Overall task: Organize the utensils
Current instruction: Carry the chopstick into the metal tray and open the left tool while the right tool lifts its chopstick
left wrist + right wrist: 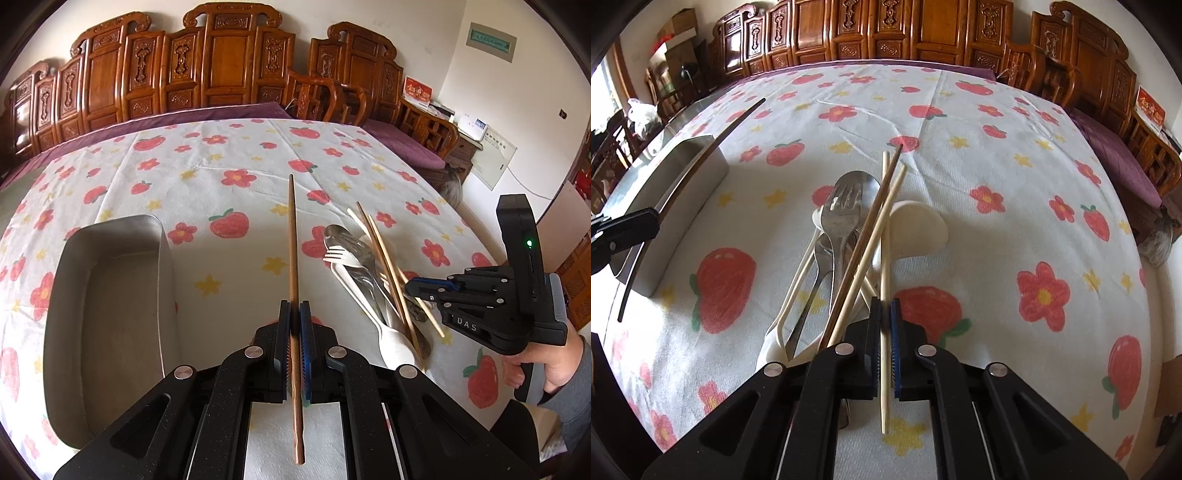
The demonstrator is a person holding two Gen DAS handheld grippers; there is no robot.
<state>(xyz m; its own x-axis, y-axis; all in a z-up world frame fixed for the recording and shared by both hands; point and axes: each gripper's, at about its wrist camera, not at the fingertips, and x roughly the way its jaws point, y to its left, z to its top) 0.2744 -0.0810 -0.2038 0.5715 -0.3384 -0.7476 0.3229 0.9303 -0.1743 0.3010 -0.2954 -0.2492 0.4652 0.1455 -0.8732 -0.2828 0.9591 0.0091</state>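
Note:
My left gripper (294, 308) is shut on a dark brown chopstick (293, 236) that points away over the table, just right of the empty metal tray (107, 295). My right gripper (885, 306) is shut on a pale wooden chopstick (885, 236) at the near end of the utensil pile (849, 236). That pile holds a metal fork (842, 210), a metal spoon (866, 184), white plastic cutlery (916, 225), another pale chopstick and a brown one (871, 218). In the left wrist view the right gripper (410, 290) sits over the pile (369, 273).
A white tablecloth (960, 155) printed with red strawberries and flowers covers the table. Carved wooden chairs (221, 66) line the far side, with purple cushions (406, 144). A person's hand (554, 365) holds the right gripper's handle. The left gripper (624, 229) and tray (676, 206) lie left of the pile.

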